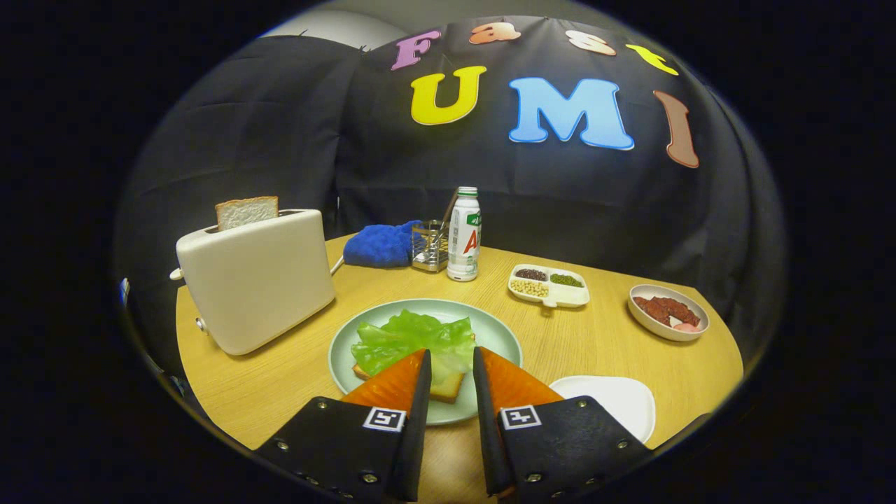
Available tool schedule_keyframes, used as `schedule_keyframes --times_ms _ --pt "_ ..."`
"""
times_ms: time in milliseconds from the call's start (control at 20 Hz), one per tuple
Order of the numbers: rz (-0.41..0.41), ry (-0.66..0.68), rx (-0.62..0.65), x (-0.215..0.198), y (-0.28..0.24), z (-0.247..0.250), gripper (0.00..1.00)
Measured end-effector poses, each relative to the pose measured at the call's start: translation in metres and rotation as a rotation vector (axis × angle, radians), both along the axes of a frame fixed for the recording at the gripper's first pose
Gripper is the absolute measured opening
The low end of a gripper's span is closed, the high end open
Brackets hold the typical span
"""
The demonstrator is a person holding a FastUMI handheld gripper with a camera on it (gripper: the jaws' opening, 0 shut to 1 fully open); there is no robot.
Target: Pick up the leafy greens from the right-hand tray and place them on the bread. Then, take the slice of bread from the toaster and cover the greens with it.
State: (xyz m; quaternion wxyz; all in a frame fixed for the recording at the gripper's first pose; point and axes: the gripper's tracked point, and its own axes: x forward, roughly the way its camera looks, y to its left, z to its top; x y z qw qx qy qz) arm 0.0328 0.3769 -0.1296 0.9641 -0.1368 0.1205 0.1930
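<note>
Round light-wood bench (280, 392) carries everything. Biggest item: cream boxy toaster (255, 280) beyond my fingers to the left, a pale slice of bread (246, 211) standing up out of its slot. Pale green round plate (500, 334) sits just ahead of my fingers, holding a lower slice of bread (448, 385) with crinkly green lettuce leaves (413, 339) draped over it, so the greens look placed. White tray (619, 399) just right of the plate, bare. Further back: white drink bottle (464, 234), blue cloth (380, 245), small wire holder (429, 246), white divided dish of beans (549, 285), small bowl of reddish food (668, 311).

Step in hand, my read: go for the toaster slice. Best approach is from above, fingers straddling the slice's thin faces, pinch gently near the top crust, lift straight up to clear the slot, then lay it flat and square over the lettuce.

My fingers (451, 364): parted by a narrow gap, holding nothing, hovering over the plate's near edge, tips just over the bread corner; contact I cannot tell.
</note>
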Motion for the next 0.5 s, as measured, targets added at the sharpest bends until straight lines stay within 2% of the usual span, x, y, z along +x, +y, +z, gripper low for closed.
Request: schedule_keyframes --times_ms 50,250,500 --pt "-0.001 -0.024 0.004 -0.002 0.000 0.005 0.39" --pt "0.026 -0.115 0.090 -0.021 0.019 0.037 0.40" --pt "-0.023 -0.195 0.158 -0.045 0.036 0.060 0.40"
